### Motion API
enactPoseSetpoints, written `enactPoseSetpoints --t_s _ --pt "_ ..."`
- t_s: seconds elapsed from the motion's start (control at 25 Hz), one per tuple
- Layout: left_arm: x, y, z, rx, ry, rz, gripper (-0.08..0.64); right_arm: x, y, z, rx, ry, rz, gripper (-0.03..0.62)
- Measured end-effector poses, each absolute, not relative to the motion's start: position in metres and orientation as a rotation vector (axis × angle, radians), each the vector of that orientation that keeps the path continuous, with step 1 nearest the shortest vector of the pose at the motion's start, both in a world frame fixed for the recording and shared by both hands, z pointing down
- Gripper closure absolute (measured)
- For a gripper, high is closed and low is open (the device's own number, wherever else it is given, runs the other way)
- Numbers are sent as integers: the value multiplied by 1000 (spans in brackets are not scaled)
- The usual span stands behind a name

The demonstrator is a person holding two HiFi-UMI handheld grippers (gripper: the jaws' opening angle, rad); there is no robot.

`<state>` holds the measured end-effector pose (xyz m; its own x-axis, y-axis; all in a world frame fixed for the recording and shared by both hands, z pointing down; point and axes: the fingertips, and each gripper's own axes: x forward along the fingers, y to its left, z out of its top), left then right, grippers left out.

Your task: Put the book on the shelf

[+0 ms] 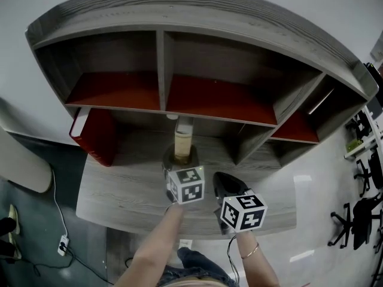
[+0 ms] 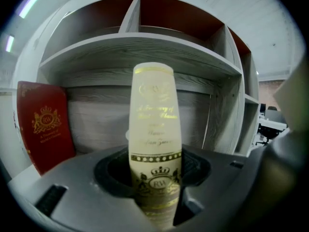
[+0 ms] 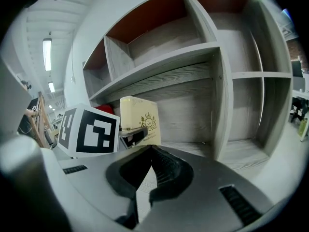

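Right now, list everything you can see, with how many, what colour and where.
shelf unit: one, grey wood with red back panels, on the desk
desk: one, grey wood
red book: one, leaning in the lower left compartment
cream book: one, gold print, upright before the shelf unit
power strip: one, white, on the floor at left
office chairs: at least two, black, far right
left gripper: grey, shut on the cream book
right gripper: grey, jaws together, holding nothing
forearm: two, bottom of head view

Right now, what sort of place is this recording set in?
Probably an office: black swivel chairs off to the right, ceiling strip lights, and a grey shelf standing against a plain white wall.
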<state>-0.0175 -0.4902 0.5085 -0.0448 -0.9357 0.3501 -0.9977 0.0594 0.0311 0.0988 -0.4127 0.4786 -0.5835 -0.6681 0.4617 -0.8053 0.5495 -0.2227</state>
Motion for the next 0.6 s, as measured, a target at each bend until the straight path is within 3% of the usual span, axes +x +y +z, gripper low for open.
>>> enactPoseSetpoints --t_s 0.6 --pt "-16 -516 530 1959 -2080 365 336 109 -429 487 1219 -2444 613 583"
